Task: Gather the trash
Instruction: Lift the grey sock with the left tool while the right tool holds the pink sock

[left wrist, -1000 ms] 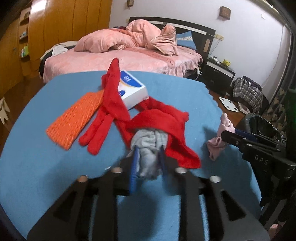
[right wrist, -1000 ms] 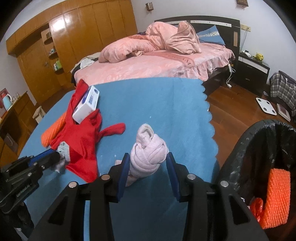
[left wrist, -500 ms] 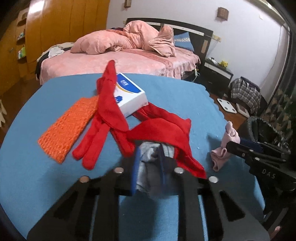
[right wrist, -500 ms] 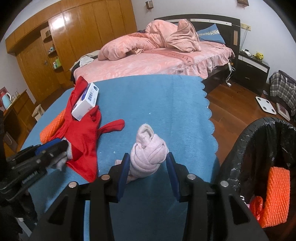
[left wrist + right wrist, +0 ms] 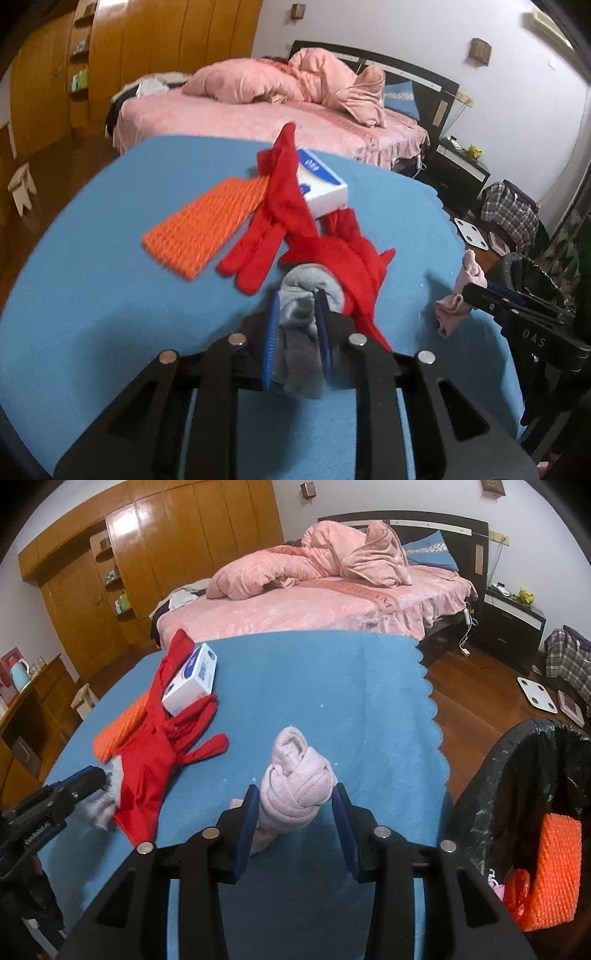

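My left gripper [image 5: 297, 295] is shut on a grey rolled sock [image 5: 301, 325] and holds it just above the blue table [image 5: 92, 295], beside the red gloves [image 5: 295, 229]. The left gripper also shows in the right wrist view [image 5: 92, 775]. My right gripper [image 5: 295, 794] holds a knotted pink sock [image 5: 295, 786] between its blue pads; the left pad touches it, the right pad shows a small gap. The pink sock also shows in the left wrist view [image 5: 461, 291]. A black-lined trash bin [image 5: 517, 775] stands at the right and holds an orange foam net [image 5: 554, 867].
An orange foam net [image 5: 207, 225] and a white and blue box [image 5: 321, 184] lie on the table by the red gloves. A pink bed [image 5: 332, 602] stands behind the table. The table's scalloped edge [image 5: 432, 709] drops to a wooden floor with a white scale [image 5: 535, 694].
My left gripper has lifted and drawn the grey sock back out from under the red glove. The right gripper with the pink sock has stayed in place.
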Motion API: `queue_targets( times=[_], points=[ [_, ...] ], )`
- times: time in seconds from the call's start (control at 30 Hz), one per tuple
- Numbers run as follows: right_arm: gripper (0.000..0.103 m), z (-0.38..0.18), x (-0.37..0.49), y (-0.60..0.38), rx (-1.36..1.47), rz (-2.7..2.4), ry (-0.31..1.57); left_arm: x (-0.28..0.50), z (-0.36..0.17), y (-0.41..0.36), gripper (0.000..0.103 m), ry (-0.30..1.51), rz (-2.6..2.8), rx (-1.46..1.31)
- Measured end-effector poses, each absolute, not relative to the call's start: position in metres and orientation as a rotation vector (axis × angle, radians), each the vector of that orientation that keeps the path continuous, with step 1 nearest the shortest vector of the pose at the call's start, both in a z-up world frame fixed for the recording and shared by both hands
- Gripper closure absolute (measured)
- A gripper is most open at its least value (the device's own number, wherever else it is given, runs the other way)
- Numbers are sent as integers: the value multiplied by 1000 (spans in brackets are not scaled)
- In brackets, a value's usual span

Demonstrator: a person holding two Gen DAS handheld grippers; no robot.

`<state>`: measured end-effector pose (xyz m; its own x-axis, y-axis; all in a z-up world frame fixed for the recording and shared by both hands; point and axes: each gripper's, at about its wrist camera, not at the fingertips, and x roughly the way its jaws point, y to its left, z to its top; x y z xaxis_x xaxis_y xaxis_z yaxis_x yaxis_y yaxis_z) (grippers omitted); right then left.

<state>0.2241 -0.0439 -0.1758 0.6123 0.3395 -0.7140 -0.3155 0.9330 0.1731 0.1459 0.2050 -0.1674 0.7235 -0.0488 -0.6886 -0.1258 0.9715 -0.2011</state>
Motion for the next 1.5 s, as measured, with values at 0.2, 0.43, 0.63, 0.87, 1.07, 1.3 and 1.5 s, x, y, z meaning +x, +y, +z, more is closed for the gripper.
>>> queue_targets(
  times=[0.2,0.43,0.63,0.87,1.07,1.3,1.5],
  points=[
    [63,-176,222,-44,33,373,837,144,-168,206,102,743,32,-234],
    [63,-165,216,-40,32,402,805,138,-156,206,102,701,32,-222],
    [63,-162,211,-38,21,410,799,135,-156,202,102,710,34,-201],
    [63,-172,207,-34,11,413,832,138,-167,201,50,766,49,-176],
    [63,-175,208,-36,19,407,842,140,-177,203,53,793,81,-145],
    [63,-173,206,-38,22,411,837,137,-171,215,77,770,90,-178],
    [63,-156,199,-43,29,424,793,127,-145,206,83,710,67,-194]
  ],
)
